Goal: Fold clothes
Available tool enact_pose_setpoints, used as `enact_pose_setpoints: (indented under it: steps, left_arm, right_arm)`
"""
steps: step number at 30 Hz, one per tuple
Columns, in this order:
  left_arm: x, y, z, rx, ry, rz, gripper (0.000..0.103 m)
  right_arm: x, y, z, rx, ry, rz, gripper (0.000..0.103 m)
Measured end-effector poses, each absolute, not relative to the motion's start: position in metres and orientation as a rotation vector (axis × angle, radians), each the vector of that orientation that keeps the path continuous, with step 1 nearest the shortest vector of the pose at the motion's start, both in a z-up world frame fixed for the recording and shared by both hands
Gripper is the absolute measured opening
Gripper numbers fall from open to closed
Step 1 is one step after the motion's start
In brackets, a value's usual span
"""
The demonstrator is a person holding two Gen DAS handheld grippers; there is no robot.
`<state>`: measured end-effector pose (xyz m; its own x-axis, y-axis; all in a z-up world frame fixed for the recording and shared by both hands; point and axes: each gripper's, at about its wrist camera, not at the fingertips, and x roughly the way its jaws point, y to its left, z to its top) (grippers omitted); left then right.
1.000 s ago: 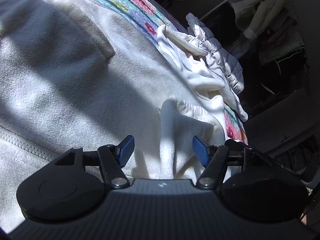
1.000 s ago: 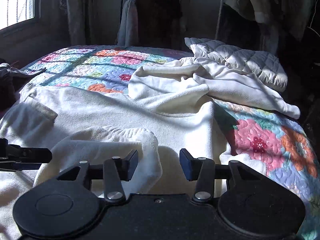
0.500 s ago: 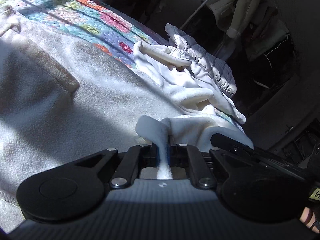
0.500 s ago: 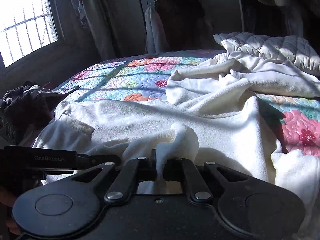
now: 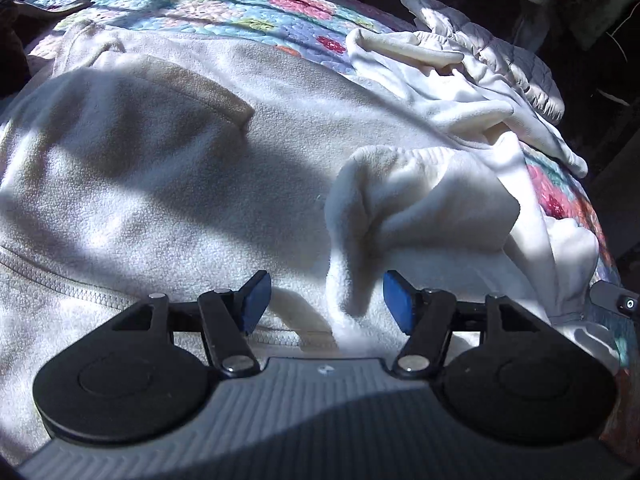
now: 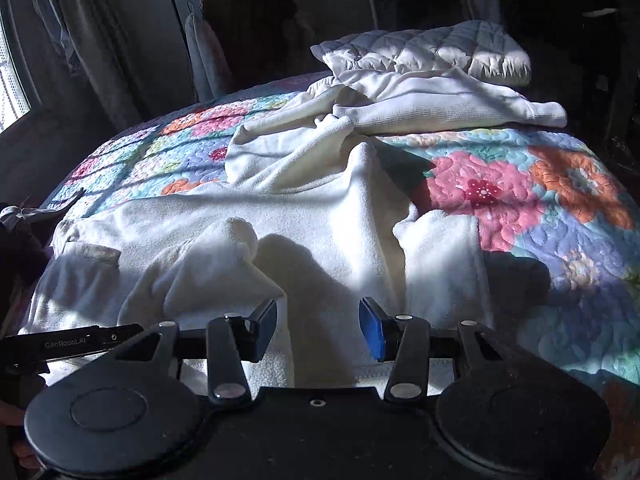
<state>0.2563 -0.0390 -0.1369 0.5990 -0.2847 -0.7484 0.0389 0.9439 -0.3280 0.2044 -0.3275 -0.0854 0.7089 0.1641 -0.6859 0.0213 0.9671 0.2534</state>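
A white fleece jacket (image 5: 200, 168) lies spread on the bed, its zipper (image 5: 60, 280) near the left gripper. One sleeve (image 5: 420, 200) lies folded over the body in a loose hump. My left gripper (image 5: 326, 300) hovers just above the fleece with its jaws opening; a ridge of the sleeve stands between the blue pads without being pressed. In the right wrist view the same jacket (image 6: 320, 216) fills the foreground and the sleeve hump (image 6: 208, 256) sits left of centre. My right gripper (image 6: 318, 328) has its jaws opening too, with only flat fleece and shadow behind the gap.
A floral quilt (image 6: 520, 200) covers the bed. At its far side lie another white garment (image 6: 420, 100) and a quilted white jacket (image 6: 440, 48). A clothes rack (image 6: 192, 40) and a window (image 6: 12, 80) stand behind. The left tool's body (image 6: 68, 344) shows at the right view's left edge.
Half a second ago both grippers were shut on a pinched fold of fleece and lifting it. Both have let go and stand open; the fold has dropped back onto the jacket.
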Motion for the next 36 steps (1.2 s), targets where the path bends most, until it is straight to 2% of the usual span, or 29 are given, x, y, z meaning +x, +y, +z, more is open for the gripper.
enact_pose_setpoints:
  steps: [5,12,16,17,18,19,22,25,27,31,36]
  left_arm:
    - [0.211,-0.041,-0.146,-0.353,1.002,-0.282,0.062]
    - [0.155,-0.039,-0.146,-0.336,0.984,-0.373,0.062]
    - [0.139,-0.038,-0.151,-0.337,0.990,-0.424,0.062]
    - [0.137,-0.037,-0.152,-0.345,0.990,-0.437,0.062]
    - [0.135,-0.037,-0.155,-0.351,0.995,-0.449,0.062]
    - [0.134,-0.038,-0.157,-0.349,1.005,-0.450,0.061]
    - [0.133,-0.035,-0.163,-0.324,1.043,-0.421,0.055]
    - [0.134,-0.028,-0.166,-0.357,1.064,-0.418,0.054]
    - [0.137,-0.027,-0.166,-0.367,1.080,-0.423,0.054]
    - [0.137,-0.031,-0.164,-0.329,1.097,-0.424,0.054]
    - [0.130,-0.028,-0.163,-0.346,1.088,-0.458,0.054]
  right_arm:
    - [0.140,-0.329,-0.090,0.284,0.874,0.149,0.063]
    - [0.046,-0.307,-0.100,-0.003,0.937,0.074,0.064]
    - [0.020,-0.303,-0.122,-0.005,0.955,0.035,0.064]
    - [0.022,-0.299,-0.129,-0.023,0.943,0.039,0.054]
    - [0.024,-0.295,-0.134,-0.047,0.927,0.045,0.023]
    - [0.027,-0.294,-0.137,-0.049,0.916,0.048,0.005]
    - [0.028,-0.309,-0.119,0.092,0.879,0.131,0.006]
    - [0.021,-0.329,-0.089,0.163,0.876,0.262,0.006]
    - [0.020,-0.349,-0.097,0.112,0.954,0.193,0.004]
    - [0.018,-0.365,-0.134,0.182,1.041,0.103,0.004]
    - [0.013,-0.355,-0.135,0.144,1.083,0.163,0.004]
